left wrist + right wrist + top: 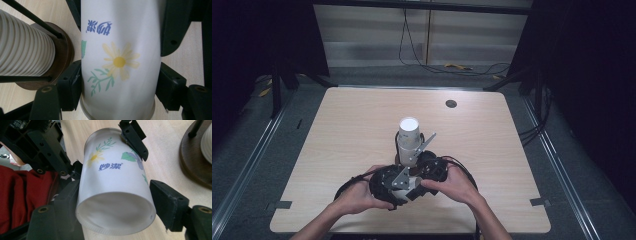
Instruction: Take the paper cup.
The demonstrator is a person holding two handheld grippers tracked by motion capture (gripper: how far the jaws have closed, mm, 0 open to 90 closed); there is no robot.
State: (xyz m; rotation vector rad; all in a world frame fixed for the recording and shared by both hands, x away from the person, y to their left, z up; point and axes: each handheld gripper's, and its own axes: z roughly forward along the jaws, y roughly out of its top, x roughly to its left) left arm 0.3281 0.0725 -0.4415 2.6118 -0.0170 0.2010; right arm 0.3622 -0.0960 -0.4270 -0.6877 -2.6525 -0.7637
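A white paper cup [120,60] printed with a yellow daisy and blue lettering lies on its side between both grippers, low over the table's front centre [414,173]. My left gripper [120,87] is shut on its body, and the wall dents slightly under the pads. My right gripper [115,202] is closed on the open rim end of the cup [112,182], with both black pads against its sides. In the right gripper view the left gripper's jaws [133,140] hold the cup's far end. A hand holds each gripper in the high view.
A tall stack of white ribbed cups [409,135] stands in a round wooden base [62,50] with thin black rods, just behind the grippers. A small black disc [451,103] sits at the far right of the light wooden table [352,125]. Red cloth [15,195] lies beyond the table edge.
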